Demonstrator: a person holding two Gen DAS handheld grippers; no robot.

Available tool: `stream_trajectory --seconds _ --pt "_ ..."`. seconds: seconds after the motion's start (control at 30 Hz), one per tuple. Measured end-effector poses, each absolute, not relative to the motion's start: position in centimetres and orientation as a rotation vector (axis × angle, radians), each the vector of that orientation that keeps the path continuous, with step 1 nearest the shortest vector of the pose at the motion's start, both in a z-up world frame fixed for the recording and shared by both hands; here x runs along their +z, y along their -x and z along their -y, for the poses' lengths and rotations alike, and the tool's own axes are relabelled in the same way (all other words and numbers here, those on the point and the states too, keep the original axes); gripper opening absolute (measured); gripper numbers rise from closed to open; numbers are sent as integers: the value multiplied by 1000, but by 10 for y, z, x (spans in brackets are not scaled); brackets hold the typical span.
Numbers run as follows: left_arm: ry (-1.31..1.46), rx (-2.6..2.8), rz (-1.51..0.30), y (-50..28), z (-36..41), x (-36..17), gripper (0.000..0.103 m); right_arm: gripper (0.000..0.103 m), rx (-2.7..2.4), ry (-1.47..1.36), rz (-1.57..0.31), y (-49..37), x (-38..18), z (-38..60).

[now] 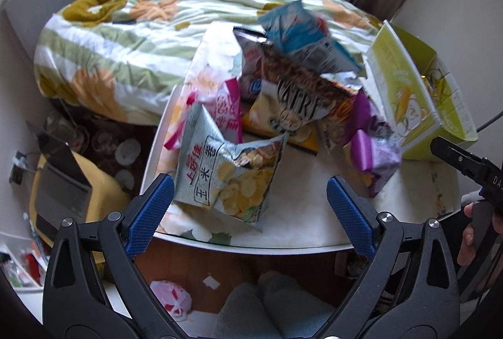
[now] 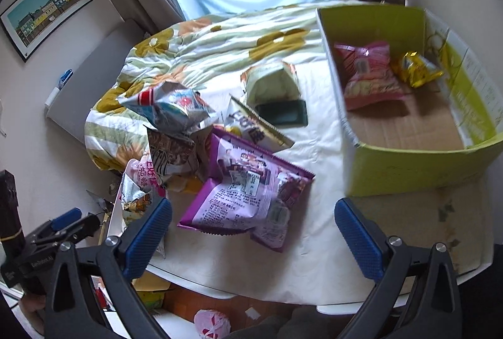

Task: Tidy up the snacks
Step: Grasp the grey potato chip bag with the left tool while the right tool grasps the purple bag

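- The left hand-held gripper (image 1: 250, 203) hangs with its blue pads spread wide and nothing between them, at the near edge of the tabletop (image 1: 314, 213), just in front of a silver bag of corn chips (image 1: 232, 178).
- The right hand-held gripper (image 2: 253, 232) is likewise released, its pads wide apart and empty, with a purple snack bag (image 2: 248, 191) lying flat just ahead of it.
- The left wrist view shows the heap from the front: the silver bag standing up, a pink-and-white bag (image 1: 226, 106) behind it, a brown bag (image 1: 298, 97) and a blue-and-white bag (image 1: 298, 27) blurred on top, and the purple bag (image 1: 374, 147) to the right.
- Only the right wrist view looks down into the green cardboard box (image 2: 418, 163): a pink snack bag (image 2: 367, 75) and a small gold packet (image 2: 416, 68) lie at its far end, the near part showing bare cardboard.
- In the left wrist view the same box (image 1: 405, 87) shows only its outer printed wall; its inside is hidden.
- The right wrist view also shows a pale green bag (image 2: 273, 84) beside a dark flat item (image 2: 283, 114), beyond the heap.
- A flowered quilt (image 1: 125, 34) covers the bed behind the tabletop.
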State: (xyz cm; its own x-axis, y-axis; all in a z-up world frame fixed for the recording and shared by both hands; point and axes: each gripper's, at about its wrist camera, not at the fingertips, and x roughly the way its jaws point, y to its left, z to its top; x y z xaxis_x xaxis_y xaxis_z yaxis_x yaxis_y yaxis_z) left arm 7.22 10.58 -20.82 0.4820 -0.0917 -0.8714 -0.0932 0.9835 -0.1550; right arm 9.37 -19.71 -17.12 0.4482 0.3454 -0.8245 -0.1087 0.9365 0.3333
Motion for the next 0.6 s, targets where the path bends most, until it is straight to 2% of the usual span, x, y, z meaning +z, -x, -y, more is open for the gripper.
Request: stream_trajectory --seconds 0.3,0.6 --pt "119 105 -1137 -97 -90 -281 97 103 274 -333 -1154 -111 -221 184" --pt "73 201 -1159 -115 -88 -299 97 103 271 -359 -1187 -120 -232 172"
